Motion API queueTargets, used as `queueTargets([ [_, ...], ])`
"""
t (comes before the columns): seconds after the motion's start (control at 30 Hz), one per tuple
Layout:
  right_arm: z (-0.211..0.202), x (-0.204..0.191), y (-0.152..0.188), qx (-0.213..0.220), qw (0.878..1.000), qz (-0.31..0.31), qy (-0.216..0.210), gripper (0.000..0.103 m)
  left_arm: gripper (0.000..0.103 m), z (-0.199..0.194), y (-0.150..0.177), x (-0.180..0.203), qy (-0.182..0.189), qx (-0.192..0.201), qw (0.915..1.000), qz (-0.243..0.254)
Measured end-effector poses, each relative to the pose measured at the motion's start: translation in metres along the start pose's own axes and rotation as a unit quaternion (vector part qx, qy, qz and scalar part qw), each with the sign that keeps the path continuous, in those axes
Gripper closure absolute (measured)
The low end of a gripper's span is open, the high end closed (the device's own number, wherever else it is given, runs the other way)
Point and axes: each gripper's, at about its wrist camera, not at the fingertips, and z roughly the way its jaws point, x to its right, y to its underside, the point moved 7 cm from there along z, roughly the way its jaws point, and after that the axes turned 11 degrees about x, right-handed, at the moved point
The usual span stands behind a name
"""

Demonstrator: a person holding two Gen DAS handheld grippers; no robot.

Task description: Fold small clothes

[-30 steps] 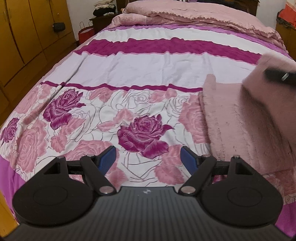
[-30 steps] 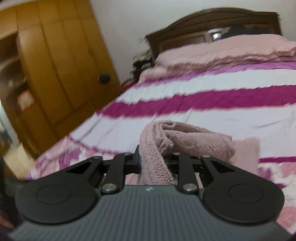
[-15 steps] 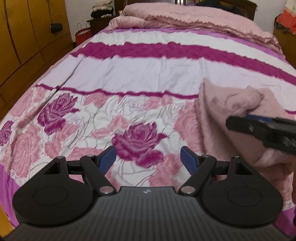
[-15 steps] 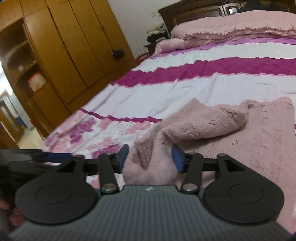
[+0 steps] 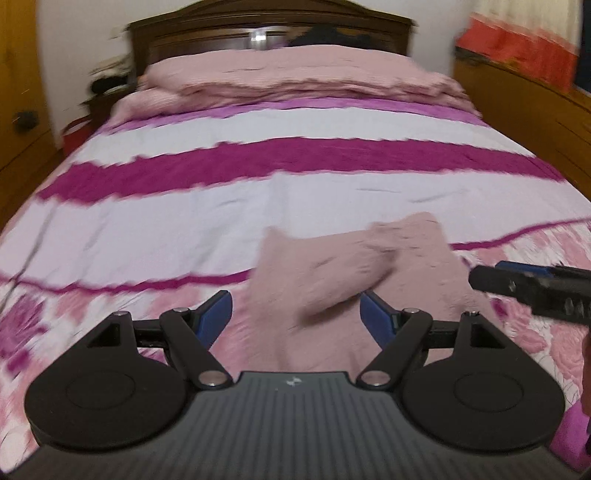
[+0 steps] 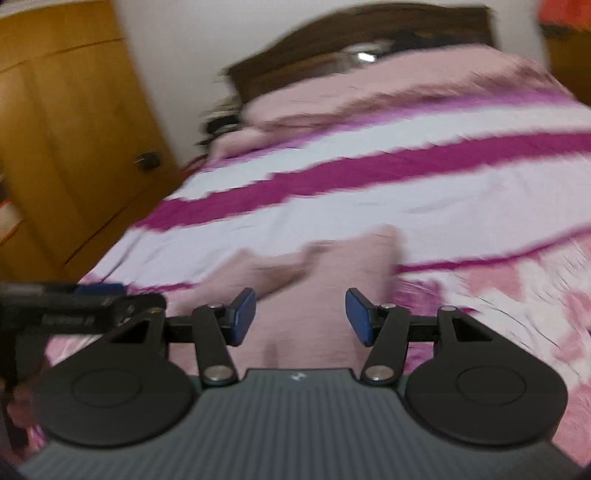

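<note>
Pink knit lies partly folded on the bed, both your claws apart and empty.

Near: your left gripper (image 5: 295, 314) stands wide, right gripper (image 6: 300, 315) about half apart, its jaws just opened, nothing pinched in either; the sweater (image 5: 354, 273) sits past the blue pads. It's dusty pink, soft knit, one flap laid diag. across the body, on the floral end of the bedspread (image 5: 184, 206). Both views are blurred, so knit texture & edges are hard to read; its near edge is cut off behind the gripper bodies. Far: pink quilt (image 5: 295, 81), dark headboard (image 5: 269, 26).

A home bedroom: a bed (image 5: 258, 192) with floral cover, dark wooden headboard (image 5: 273, 26) and wooden wardrobe (image 6: 66, 140)
</note>
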Motion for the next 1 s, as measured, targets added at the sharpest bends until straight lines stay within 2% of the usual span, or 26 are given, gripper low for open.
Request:
queueTargets([
  [0.07,0.002,0.025,0.003,-0.007,0.999,0.033,0.018,0.045,0.021,0.017,0.002,0.014,0.017,-0.003,0.9997,0.019],
  [0.17,0.008,0.047,0.009,-0.013,0.998,0.048,0.037,0.045,0.021,0.047,0.009,0.028,0.033,-0.017,0.9986,0.039],
  [0.3,0.016,0.059,0.018,-0.019,0.997,0.061,0.041,0.045,0.023,0.079,0.017,0.029,0.046,-0.024,0.9983,0.026],
  [0.33,0.018,0.061,0.020,-0.018,0.997,0.066,0.039,0.045,0.040,0.082,0.017,0.027,0.050,-0.018,0.9985,0.015],
  [0.37,0.019,0.062,0.021,-0.016,0.997,0.068,0.038,0.045,0.066,0.086,0.018,0.023,0.053,-0.013,0.9985,-0.001],
  [0.43,0.022,0.063,0.020,-0.013,0.997,0.069,0.037,0.045,0.080,0.085,0.016,0.011,0.043,-0.003,0.9982,-0.041],
  [0.47,0.024,0.063,0.019,-0.011,0.997,0.069,0.035,0.045,0.082,0.082,0.014,0.004,0.037,0.009,0.9976,-0.059],
  [0.6,0.033,0.058,0.016,-0.006,0.998,0.066,0.014,0.045,0.085,0.069,0.009,-0.025,-0.005,0.035,0.9952,-0.091],
  [0.67,0.037,0.046,0.019,-0.011,0.998,0.061,-0.013,0.045,0.091,0.066,0.011,-0.039,-0.028,0.036,0.9944,-0.095],
  [0.73,0.041,0.031,0.023,-0.022,0.998,0.047,-0.043,0.045,0.091,0.072,0.016,-0.052,-0.052,0.024,0.9936,-0.097],
  [0.8,0.046,0.017,0.030,-0.027,0.999,0.007,-0.042,0.045,0.091,0.078,0.024,-0.063,-0.051,0.003,0.9919,-0.116],
  [0.87,0.050,0.007,0.034,-0.026,0.998,-0.035,-0.033,0.045,0.091,0.077,0.027,-0.066,-0.049,-0.001,0.9914,-0.122],
  [1.0,0.046,0.011,0.029,-0.025,0.999,-0.023,-0.033,0.045,0.090,0.061,0.021,-0.063,-0.030,0.004,0.9930,-0.114],
])
